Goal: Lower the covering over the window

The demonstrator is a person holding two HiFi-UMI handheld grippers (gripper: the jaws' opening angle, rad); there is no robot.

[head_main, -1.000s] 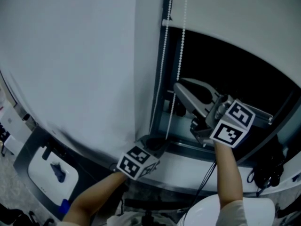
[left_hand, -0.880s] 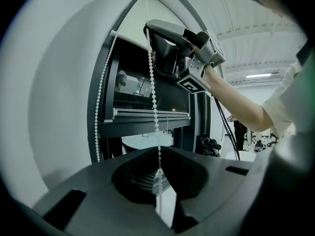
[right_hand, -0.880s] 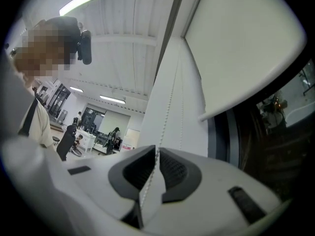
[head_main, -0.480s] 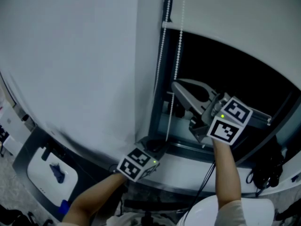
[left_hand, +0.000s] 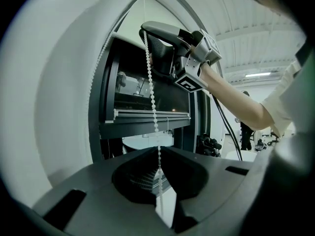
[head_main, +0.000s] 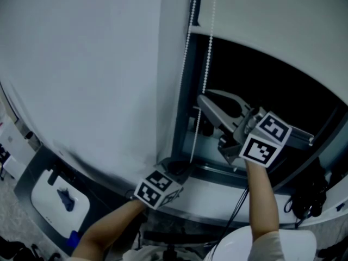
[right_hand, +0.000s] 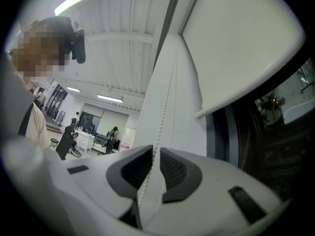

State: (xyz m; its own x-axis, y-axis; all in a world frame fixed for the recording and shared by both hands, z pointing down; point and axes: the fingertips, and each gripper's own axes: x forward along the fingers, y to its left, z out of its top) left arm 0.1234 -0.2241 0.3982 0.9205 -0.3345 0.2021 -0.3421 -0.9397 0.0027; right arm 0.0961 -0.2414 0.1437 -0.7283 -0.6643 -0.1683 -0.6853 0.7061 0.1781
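Note:
A white roller blind hangs over the top of a dark window; its bottom bar shows in the right gripper view. A white bead chain drops in two strands beside the frame. My left gripper is low at the sill, shut on the bead chain, which runs between its jaws. My right gripper is higher up on the chain. Its jaws have just been opening, and the strand lies in the narrow gap between them. The right gripper also shows from below.
A white wall fills the left. The dark window frame and sill run below the grippers. Black cables hang at the lower right, and a white device sits at the lower left. People stand far off.
Both grippers stay where they were on the chain. Only the head view shifts slightly.

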